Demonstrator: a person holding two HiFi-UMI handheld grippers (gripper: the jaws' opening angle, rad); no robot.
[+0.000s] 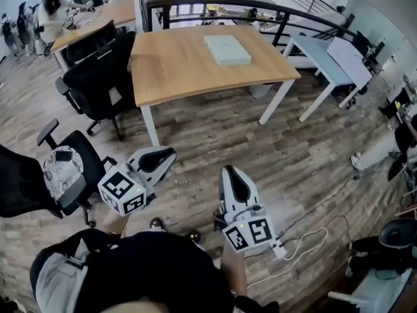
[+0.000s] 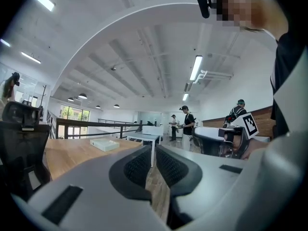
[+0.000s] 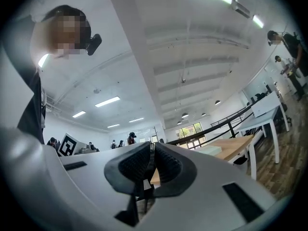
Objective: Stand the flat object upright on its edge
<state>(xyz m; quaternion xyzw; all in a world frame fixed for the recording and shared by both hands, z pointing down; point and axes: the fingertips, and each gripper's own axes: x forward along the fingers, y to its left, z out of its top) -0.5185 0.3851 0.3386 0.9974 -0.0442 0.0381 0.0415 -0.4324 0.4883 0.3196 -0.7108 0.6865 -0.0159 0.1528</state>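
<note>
A flat pale green box lies on the wooden table far ahead of me. The left gripper view shows the same box lying flat on the table top, and the right gripper view catches it as a pale slab. My left gripper is held low over the floor, well short of the table, shut with nothing between its pads. My right gripper hangs beside it, also shut and empty, tilted slightly upward.
Black office chairs stand left of the table, another chair is close at my left. A white desk stands at the right. A power strip with cables lies on the wood floor. Several people stand in the background.
</note>
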